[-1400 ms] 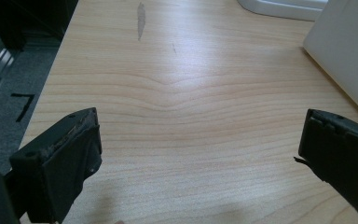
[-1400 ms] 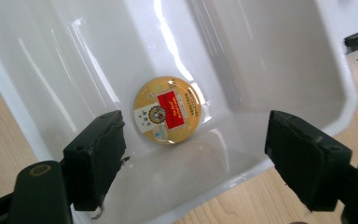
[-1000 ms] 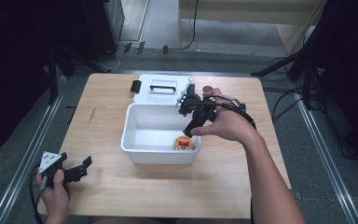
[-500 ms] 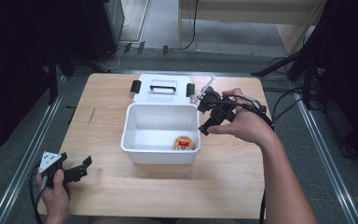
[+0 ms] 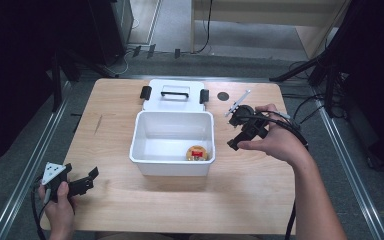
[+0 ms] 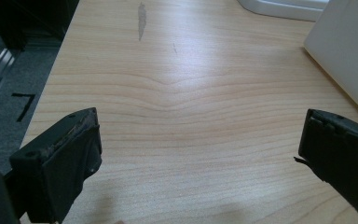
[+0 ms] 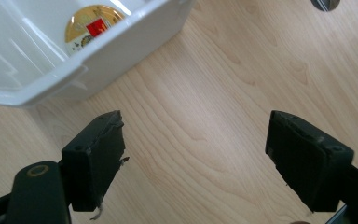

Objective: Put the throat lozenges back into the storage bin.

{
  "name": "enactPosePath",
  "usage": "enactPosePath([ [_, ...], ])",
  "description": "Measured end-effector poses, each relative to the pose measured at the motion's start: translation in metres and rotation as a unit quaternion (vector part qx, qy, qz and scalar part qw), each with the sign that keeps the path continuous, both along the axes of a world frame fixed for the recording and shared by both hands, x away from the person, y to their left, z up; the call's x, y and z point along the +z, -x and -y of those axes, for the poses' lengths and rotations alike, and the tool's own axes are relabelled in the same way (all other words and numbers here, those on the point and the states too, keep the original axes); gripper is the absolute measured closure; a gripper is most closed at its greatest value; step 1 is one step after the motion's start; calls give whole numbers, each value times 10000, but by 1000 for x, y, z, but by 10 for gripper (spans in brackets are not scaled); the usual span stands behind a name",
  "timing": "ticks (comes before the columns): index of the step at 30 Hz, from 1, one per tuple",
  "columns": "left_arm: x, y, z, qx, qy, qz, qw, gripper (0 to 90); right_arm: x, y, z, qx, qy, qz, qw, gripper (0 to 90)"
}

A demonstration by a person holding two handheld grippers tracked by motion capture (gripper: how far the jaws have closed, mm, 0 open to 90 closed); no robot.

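Observation:
A white open bin [image 5: 172, 167] stands mid-table with a round gold and red item [image 5: 197, 152] on its floor near the front right corner. My right gripper [image 5: 234, 131] hovers just right of the bin over bare wood, open, nothing between its jaws. In the right gripper view the gripper [image 7: 196, 135] looks down at the tabletop, with the bin's rim [image 7: 98, 51] and the round item [image 7: 92, 23] at upper left. My left gripper [image 5: 89, 180] rests at the front left corner, open and empty. In its own view the left gripper [image 6: 200, 135] faces bare wood, the bin's wall [image 6: 349, 51] at right.
The bin's white lid [image 5: 172, 100], with a black handle and two black latches, lies flat behind the bin. A small dark round spot [image 5: 223, 96] marks the table right of the lid. Cables and dark stands surround the table; metal rails run along both sides.
My right gripper has moved right, from over the bin's right rim to the bare table beside it, and slightly lower. The left gripper has stayed put.

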State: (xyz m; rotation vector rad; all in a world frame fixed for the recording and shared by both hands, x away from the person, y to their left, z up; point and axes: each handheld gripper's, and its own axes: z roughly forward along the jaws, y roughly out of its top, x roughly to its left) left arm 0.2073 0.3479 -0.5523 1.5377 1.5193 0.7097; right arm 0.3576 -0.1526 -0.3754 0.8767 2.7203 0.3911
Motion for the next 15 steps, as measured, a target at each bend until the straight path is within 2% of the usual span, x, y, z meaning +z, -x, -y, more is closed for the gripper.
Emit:
enactPosePath([
  [9, 0, 0, 0, 1, -2, 1, 10000, 0, -27, 2, 30, -368, -121, -124, 9992, 196],
  [15, 0, 0, 0, 1, -11, -2, 10000, 0, -48, 6, 52, -728, -249, -178, 9969, 195],
])
